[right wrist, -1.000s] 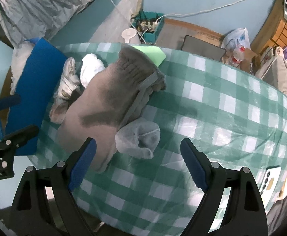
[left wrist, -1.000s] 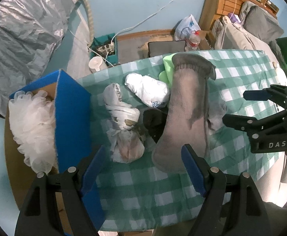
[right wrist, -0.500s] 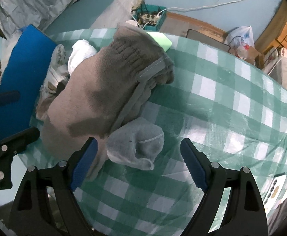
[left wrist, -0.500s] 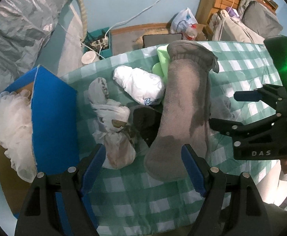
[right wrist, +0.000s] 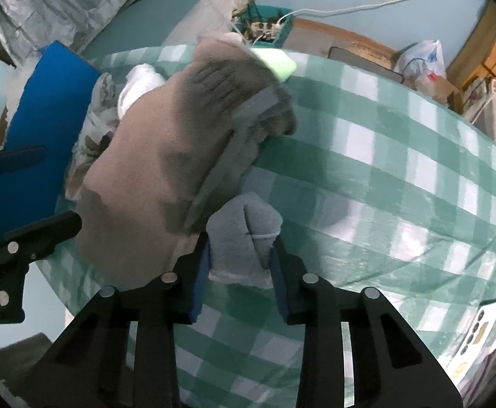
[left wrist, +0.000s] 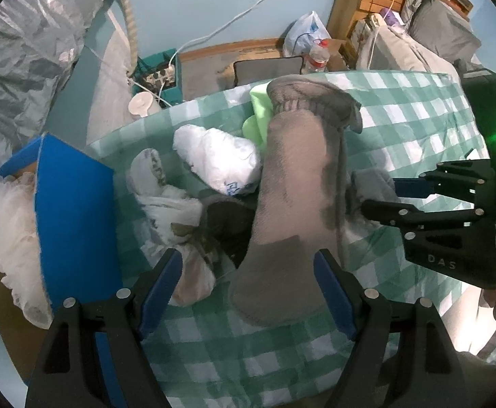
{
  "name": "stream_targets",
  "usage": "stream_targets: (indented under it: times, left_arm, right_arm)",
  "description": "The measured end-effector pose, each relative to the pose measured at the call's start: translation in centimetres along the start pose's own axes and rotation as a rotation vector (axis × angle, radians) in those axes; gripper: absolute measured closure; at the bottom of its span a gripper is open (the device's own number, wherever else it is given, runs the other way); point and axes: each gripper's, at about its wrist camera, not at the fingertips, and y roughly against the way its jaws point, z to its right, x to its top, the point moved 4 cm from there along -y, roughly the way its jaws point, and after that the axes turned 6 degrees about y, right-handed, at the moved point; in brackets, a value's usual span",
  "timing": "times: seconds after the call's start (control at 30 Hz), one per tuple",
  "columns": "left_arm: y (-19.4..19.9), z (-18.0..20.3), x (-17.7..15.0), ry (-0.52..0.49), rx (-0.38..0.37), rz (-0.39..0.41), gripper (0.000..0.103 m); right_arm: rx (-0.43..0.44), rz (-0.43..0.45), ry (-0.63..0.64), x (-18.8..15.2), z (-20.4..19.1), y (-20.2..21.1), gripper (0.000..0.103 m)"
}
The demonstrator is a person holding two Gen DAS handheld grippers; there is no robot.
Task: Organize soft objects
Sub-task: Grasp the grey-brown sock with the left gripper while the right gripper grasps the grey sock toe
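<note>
Lying along the near edge: big grey sock [left wrist: 299,204], its toe close to the rim of the checked surface [right wrist: 401,176]
Open room: bare cloth on the right half of the surface in the right wrist view
Box: blue box [left wrist: 74,210] beside the surface's left edge, white mesh puff [left wrist: 6,231] inside
Pile: white bundle [left wrist: 220,163], patterned sock [left wrist: 166,204] and green cloth [left wrist: 258,115] just beside the big sock
Left gripper [left wrist: 248,289]: fingers wide apart above the sock toe, gripping nothing
Right gripper [right wrist: 239,272]: fingers closing, pads pressing a small pale grey sock [right wrist: 244,231] between them
</note>
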Motion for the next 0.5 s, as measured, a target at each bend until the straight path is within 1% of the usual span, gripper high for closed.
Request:
stream_targets:
  times: [0.07, 0.37, 0.43, 0.5]
  left_arm:
    - [-0.3, 0.3, 0.3, -0.001, -0.004, -0.004, 0.022]
    - [-1.2, 1.9, 2.1, -0.012, -0.01, -0.01, 0.021]
    - [-1.4, 2.2, 2.6, -0.012, -0.013, -0.01, 0.017]
    - [-1.6, 2.4, 3.2, -0.014, -0.021, -0.007, 0.017]
  right_arm:
    - [-0.003, 0.008, -0.014, -0.3, 0.7, 0.4, 0.073]
    - [-0.021, 0.008, -0.037, -1.3, 2.3, 1.5, 0.073]
    - [-0.022, 0.01, -0.042, -1.5, 2.5, 1.7, 0.073]
    - [-0.025, 0.014, -0.048, -1.7, 2.7, 1.8, 0.073]
